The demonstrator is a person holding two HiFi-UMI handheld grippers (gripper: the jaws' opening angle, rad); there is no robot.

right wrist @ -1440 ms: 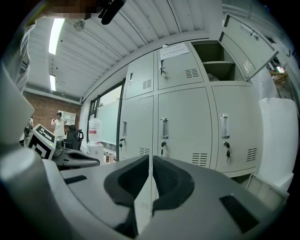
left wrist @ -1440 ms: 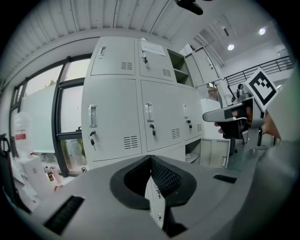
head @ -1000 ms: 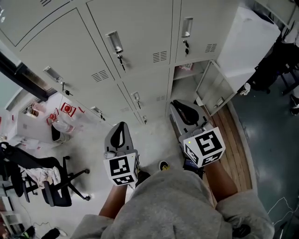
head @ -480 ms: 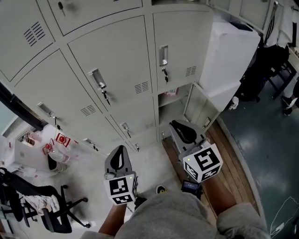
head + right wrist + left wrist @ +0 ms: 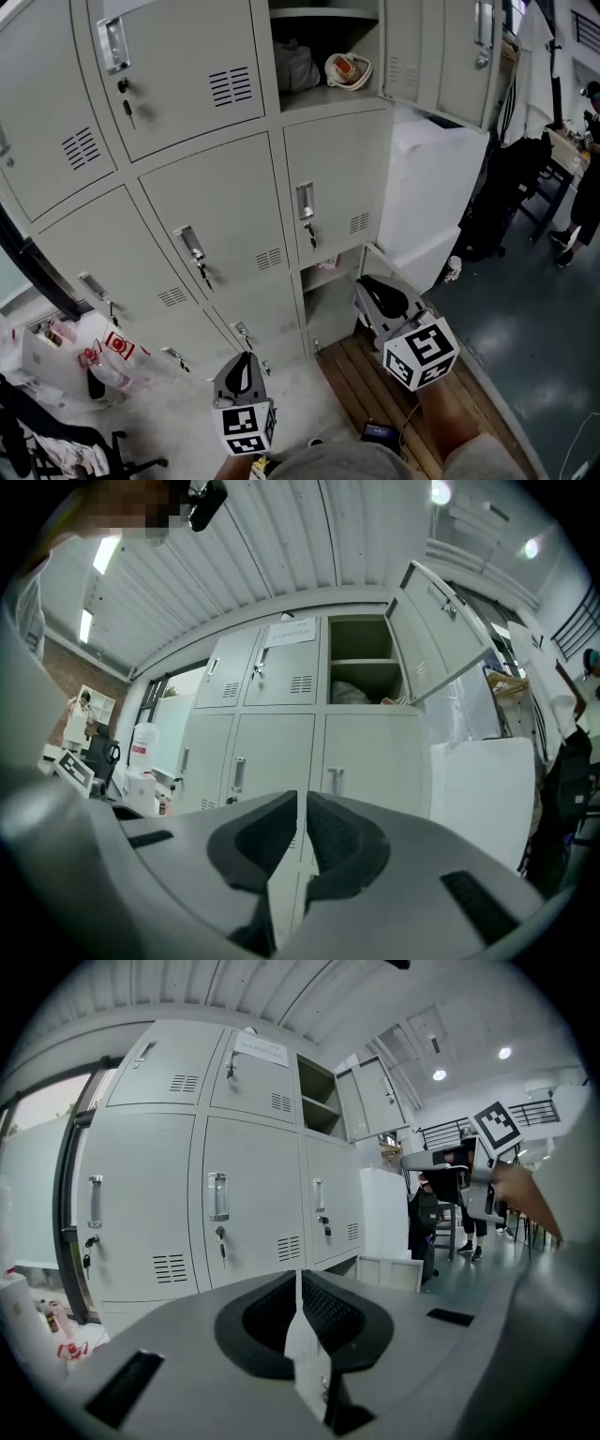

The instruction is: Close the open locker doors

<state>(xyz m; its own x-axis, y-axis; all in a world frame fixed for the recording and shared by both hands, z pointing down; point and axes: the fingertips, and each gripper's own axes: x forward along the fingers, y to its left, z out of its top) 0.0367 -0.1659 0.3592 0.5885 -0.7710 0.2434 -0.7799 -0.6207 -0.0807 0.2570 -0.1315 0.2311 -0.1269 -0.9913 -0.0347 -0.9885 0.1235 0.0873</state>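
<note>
We held the left gripper (image 5: 244,362) and the right gripper (image 5: 368,284) in front of the lockers (image 5: 216,206). Each had its jaws pressed together, with nothing between them. The upper locker door (image 5: 441,42) stood open to the right. Its compartment (image 5: 321,28) showed a grey bag (image 5: 295,66) and a pale bag (image 5: 349,69) on the shelf. In the bottom row a second compartment (image 5: 333,309) was open too, just beside the right gripper.

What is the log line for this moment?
left gripper: shut, empty | right gripper: shut, empty | upper locker door: open | bottom locker door: open
</note>
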